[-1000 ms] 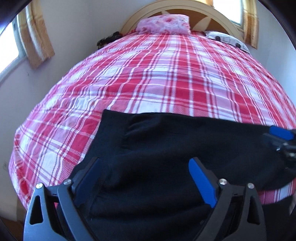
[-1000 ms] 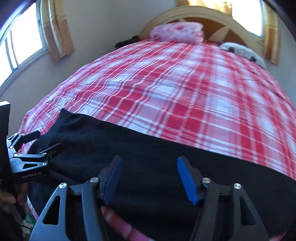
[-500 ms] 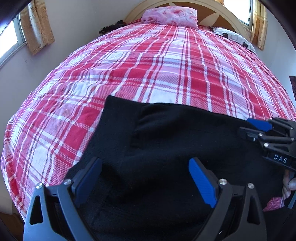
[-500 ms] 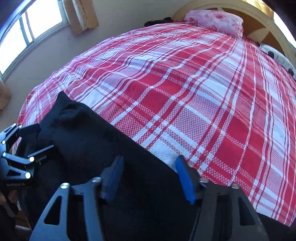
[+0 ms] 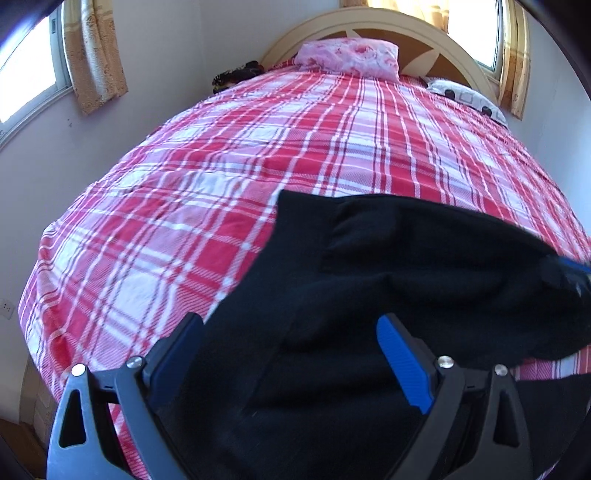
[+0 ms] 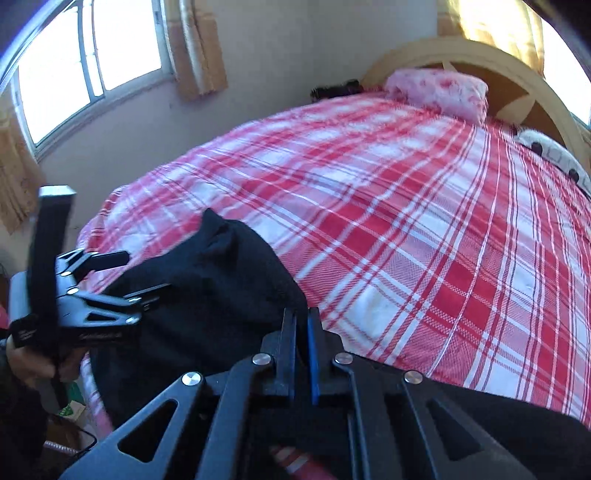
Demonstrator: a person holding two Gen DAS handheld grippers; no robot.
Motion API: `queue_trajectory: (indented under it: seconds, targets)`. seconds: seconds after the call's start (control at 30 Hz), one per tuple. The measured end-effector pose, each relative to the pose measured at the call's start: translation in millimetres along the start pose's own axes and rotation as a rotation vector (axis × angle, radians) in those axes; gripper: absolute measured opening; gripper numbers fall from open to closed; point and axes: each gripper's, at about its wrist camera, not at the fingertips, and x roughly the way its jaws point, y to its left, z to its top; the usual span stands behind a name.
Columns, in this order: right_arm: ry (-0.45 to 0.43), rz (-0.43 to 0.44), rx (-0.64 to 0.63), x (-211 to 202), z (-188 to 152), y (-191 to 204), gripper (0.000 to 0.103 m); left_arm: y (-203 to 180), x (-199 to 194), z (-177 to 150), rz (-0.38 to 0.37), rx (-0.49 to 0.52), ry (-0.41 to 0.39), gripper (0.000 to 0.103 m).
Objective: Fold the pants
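Black pants (image 5: 388, 280) lie bunched across the near end of a red plaid bed (image 5: 295, 147). My left gripper (image 5: 291, 347) is open, its jaws wide apart over the pants' left part, holding nothing. In the right wrist view the pants (image 6: 207, 280) rise in a peak at the left. My right gripper (image 6: 301, 325) is shut on the pants' edge, its jaws pressed together. The left gripper also shows in the right wrist view (image 6: 140, 273), open beside the cloth. The right gripper's blue tip shows blurred at the far right of the left wrist view (image 5: 576, 273).
A pink floral pillow (image 5: 349, 59) and a white patterned pillow (image 5: 465, 98) lie by the wooden headboard (image 5: 388, 29). A dark item (image 5: 236, 74) sits at the bed's far left corner. Walls and curtained windows (image 6: 88, 66) lie left of the bed.
My right gripper has closed on the pants' edge; it was open before. The pants' left part has bunched and lifted. The left gripper stays open.
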Motion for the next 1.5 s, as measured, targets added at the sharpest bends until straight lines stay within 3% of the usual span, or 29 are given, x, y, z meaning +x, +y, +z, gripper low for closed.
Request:
queue_trajectory:
  seconds: [0.27, 0.43, 0.53, 0.67, 0.8, 0.9, 0.97, 1.03, 1.1, 1.27, 1.43, 1.5]
  targets:
    - [-0.034, 0.07, -0.069, -40.9, -67.1, 78.7, 0.005, 19.7, -28.5, -17.1, -0.003, -0.014, -0.029, 0.097]
    - [-0.024, 0.021, -0.126, -33.8, -115.3, 114.6, 0.005, 16.1, -38.7, -8.8, -0.086, -0.039, -0.036, 0.098]
    - [-0.02, -0.008, -0.142, -27.7, -130.0, 122.4, 0.005, 4.2, -30.8, 3.6, -0.152, -0.025, -0.011, 0.103]
    - [-0.029, -0.047, -0.159, -23.8, -140.7, 129.1, 0.005, -14.2, -17.5, 16.2, -0.19, -0.028, 0.032, 0.103]
    - [-0.046, -0.097, -0.203, -25.2, -148.8, 140.3, 0.005, -21.6, 6.5, 18.9, -0.182, -0.066, 0.078, 0.102]
    - [-0.052, -0.109, -0.212, -27.6, -153.7, 143.6, 0.005, -16.7, 19.7, 10.1, -0.173, -0.106, 0.11, 0.072]
    - [-0.059, -0.109, -0.205, -30.8, -155.6, 143.8, 0.005, -10.3, 19.1, 4.6, -0.186, -0.124, 0.096, 0.045]
    - [-0.07, -0.113, -0.198, -35.3, -155.7, 144.6, 0.005, 0.9, 12.9, -0.6, -0.255, -0.156, 0.079, 0.025]
    - [-0.086, -0.109, -0.201, -43.0, -153.1, 147.0, 0.005, 14.4, 0.8, -6.0, -0.301, -0.194, 0.059, 0.023]
    - [-0.113, -0.093, -0.287, -59.5, -153.5, 167.1, 0.005, 44.5, -45.2, -32.4, -0.223, -0.198, -0.041, 0.023]
    - [-0.041, -0.1, -0.286, -43.9, -173.2, 164.0, 0.005, 58.7, -55.3, -78.0, -0.095, -0.163, -0.017, 0.029]
    - [-0.03, -0.099, -0.277, -43.1, -178.3, 160.3, 0.006, 60.6, -47.0, -94.2, -0.077, -0.156, 0.016, 0.029]
